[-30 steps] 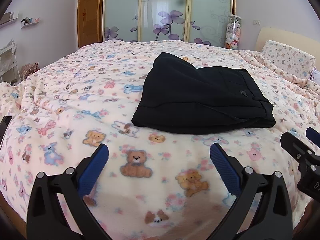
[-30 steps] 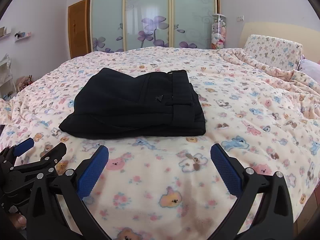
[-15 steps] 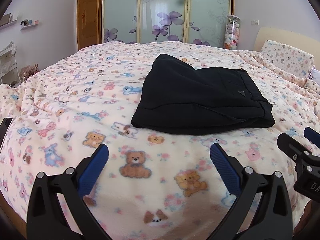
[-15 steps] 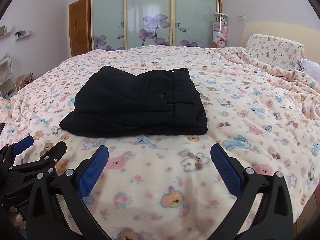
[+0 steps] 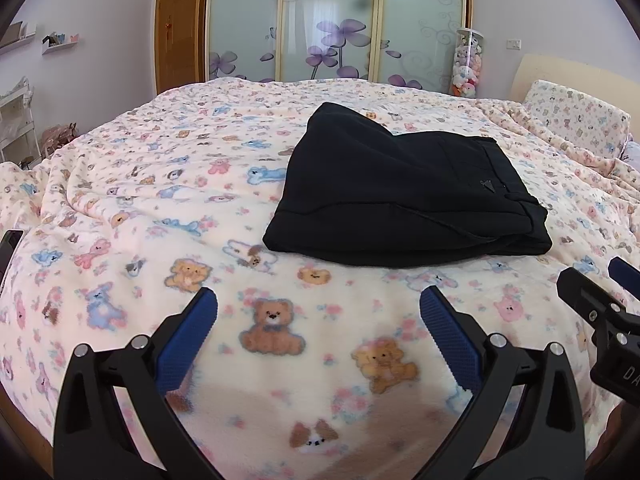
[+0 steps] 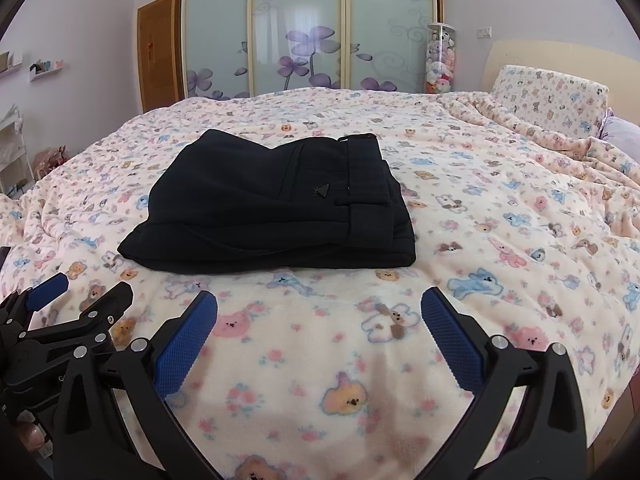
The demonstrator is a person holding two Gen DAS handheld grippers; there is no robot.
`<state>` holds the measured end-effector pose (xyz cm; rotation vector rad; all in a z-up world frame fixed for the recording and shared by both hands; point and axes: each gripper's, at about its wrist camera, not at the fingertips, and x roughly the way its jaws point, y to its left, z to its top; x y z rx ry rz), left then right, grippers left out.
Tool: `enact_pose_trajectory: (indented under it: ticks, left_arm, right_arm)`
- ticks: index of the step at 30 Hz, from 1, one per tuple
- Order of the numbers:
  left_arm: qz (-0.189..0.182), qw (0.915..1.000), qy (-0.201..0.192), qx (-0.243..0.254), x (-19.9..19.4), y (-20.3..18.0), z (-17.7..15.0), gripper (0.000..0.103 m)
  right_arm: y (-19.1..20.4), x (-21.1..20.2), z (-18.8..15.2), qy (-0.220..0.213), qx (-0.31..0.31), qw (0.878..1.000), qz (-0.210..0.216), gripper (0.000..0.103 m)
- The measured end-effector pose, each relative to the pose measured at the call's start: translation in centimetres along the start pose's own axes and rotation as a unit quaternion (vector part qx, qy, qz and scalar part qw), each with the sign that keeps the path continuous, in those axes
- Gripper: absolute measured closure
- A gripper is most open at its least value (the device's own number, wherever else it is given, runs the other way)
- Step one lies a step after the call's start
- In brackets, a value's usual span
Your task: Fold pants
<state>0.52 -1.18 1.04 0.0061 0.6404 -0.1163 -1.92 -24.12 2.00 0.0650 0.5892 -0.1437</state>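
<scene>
While pants [image 5: 404, 196] lie folded | left gripper [image 5: 318, 312] spread, hovering | right gripper [image 6: 319, 312] spread, alongside

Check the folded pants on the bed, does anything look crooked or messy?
Mostly tidy. The black pants lie folded on the teddy-bear blanket, but the far left corner pokes out past the waistband edge, so the stack isn't quite square.

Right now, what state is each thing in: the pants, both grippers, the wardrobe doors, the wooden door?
pants: folded into a compact stack, lying flat on the blanket, nothing touching them
left gripper: open, holding nothing, short of the pants
right gripper: open, holding nothing, short of the pants
blanket: spread over the bed, rumpled near the pillow
wardrobe doors: shut
wooden door: shut
</scene>
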Motion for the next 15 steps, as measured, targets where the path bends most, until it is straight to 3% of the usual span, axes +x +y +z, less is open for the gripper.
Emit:
enact_pose_trajectory:
  ticks: [15]
  left_arm:
    - [-0.014,0.9999,-0.001,0.005,-0.02,0.0,0.0,0.002]
  right_arm:
    - [-0.42,0.39,-0.12,0.004,0.003,1.0,0.002,0.001]
